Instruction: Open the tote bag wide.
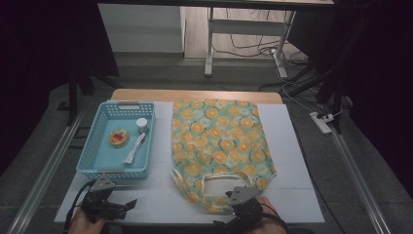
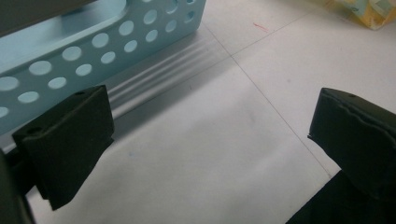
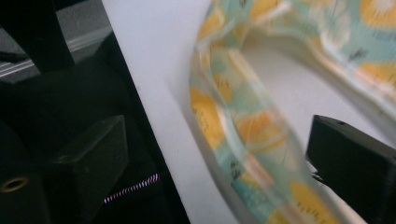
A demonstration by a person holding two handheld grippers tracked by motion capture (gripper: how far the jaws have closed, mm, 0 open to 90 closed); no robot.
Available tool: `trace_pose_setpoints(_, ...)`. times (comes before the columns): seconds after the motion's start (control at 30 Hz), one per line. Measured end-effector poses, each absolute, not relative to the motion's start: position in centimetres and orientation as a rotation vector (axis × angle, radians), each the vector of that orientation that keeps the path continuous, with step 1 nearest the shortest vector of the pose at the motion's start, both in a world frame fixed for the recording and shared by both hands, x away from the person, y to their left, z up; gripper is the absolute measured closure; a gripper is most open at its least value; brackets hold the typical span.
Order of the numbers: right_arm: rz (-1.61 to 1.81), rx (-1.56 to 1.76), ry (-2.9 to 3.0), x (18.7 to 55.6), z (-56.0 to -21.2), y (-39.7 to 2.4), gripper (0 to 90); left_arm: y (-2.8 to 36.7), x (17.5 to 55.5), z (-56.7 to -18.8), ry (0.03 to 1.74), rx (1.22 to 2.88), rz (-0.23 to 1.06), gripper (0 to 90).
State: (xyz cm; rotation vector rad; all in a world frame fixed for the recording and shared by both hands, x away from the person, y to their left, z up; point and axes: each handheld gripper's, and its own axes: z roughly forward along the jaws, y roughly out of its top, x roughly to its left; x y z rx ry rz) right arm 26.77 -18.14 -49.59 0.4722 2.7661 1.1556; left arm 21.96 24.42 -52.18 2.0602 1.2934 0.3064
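Note:
A tote bag (image 1: 219, 136) printed with orange slices lies flat on the white mat, its handles (image 1: 214, 183) toward the near edge. My right gripper (image 1: 242, 196) sits at that near end. In the right gripper view it (image 3: 219, 140) is open, and a handle strap (image 3: 247, 130) runs between the two jaws at the mat's edge. My left gripper (image 1: 129, 203) rests at the front left, pointing right, just in front of a light blue basket (image 1: 90, 144). Its jaws (image 2: 210, 116) stand wide open over bare mat, beside the perforated basket wall (image 2: 93, 42).
The basket holds a small round red-and-yellow container (image 1: 119, 137), a white tube (image 1: 134, 148) and a small white jar (image 1: 142, 125). Bare white mat (image 1: 292, 146) lies right of the bag. A corner of the bag (image 2: 369, 9) shows in the left gripper view.

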Motion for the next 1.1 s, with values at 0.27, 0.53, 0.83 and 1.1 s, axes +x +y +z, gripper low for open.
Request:
trace_pose_setpoints(0.27, 1.125, 0.417, 2.844, 26.9, -50.1, -17.3, 21.3, 24.4, 22.0, -52.2, 1.292, 2.063, 0.306, 0.6)
trace_pose_setpoints(0.53, 0.954, 0.394, 2.912, 27.7, -51.5, -17.0, 42.2, 24.4, 22.0, -52.2, 1.289, 2.065, 0.306, 0.7)
trace_pose_setpoints(0.83, 0.901, 0.346, 2.917, 28.5, -51.4, -17.7, 85.6, 24.3, 22.0, -52.2, 1.287, 2.071, 0.305, 1.0)
trace_pose_setpoints(1.1, 0.957, 0.403, 2.953, 28.8, -50.9, -17.7, 90.0, 24.3, 22.0, -52.2, 1.289, 2.072, 0.304, 1.3)
